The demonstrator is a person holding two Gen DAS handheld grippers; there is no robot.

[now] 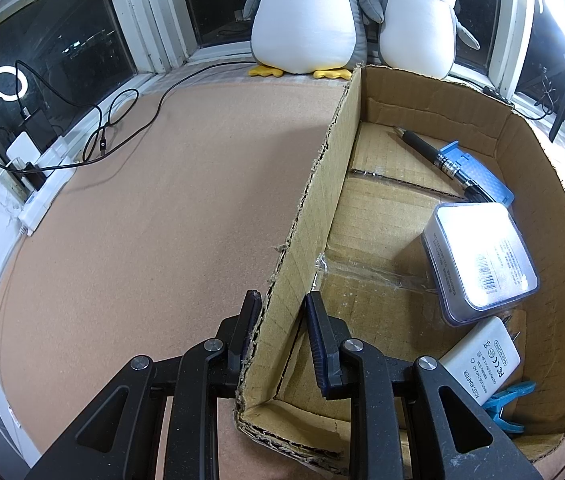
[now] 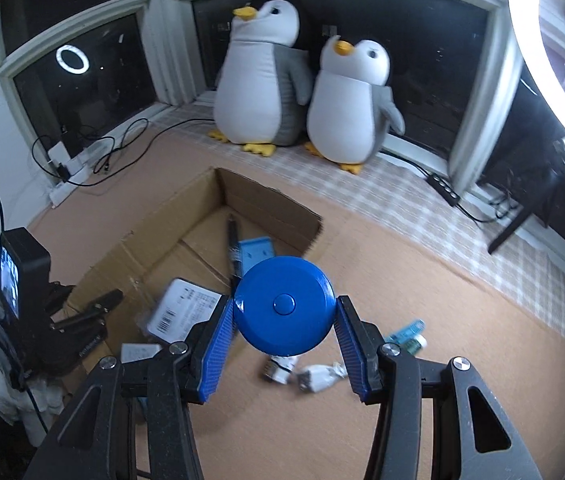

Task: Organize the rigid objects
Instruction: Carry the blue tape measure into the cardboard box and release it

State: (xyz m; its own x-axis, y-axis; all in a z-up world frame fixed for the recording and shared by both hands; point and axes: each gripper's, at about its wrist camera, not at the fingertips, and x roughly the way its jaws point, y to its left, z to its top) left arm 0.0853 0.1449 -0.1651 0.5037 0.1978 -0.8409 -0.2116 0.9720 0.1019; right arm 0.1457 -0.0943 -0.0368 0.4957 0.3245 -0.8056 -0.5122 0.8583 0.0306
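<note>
**Over the bench, a blue disc on its way to the box**

Between the pads of the right hand-held gripper [image 2: 284, 338] sits a round blue tape measure [image 2: 283, 305], pinched at opposite points of its rim with its flat, buttoned face turned toward the camera. It hangs above the bench [image 2: 462, 340], clear of the small white and teal items [image 2: 318, 376] left lying beneath it. The relation that matters: the open cardboard box [image 2: 218, 188] lies ahead of this hand-held gripper and to its left, its long axis running away toward the window sill, so the carry looks to be forward and leftward over the box's near right wall.

The left hand-held gripper [image 1: 278, 316] is clamped shut on the box's left wall near the front corner (one finger outside, one inside), apparently steadying it. Inside already lie a black pen [image 1: 438, 158], a blue plastic piece [image 1: 478, 176], a clear case [image 1: 478, 256], a white adapter [image 1: 482, 364] and a blue clip [image 1: 510, 400], crowded along the right side; the floor by the left wall is bare, probably the easier place to drop.
</note>
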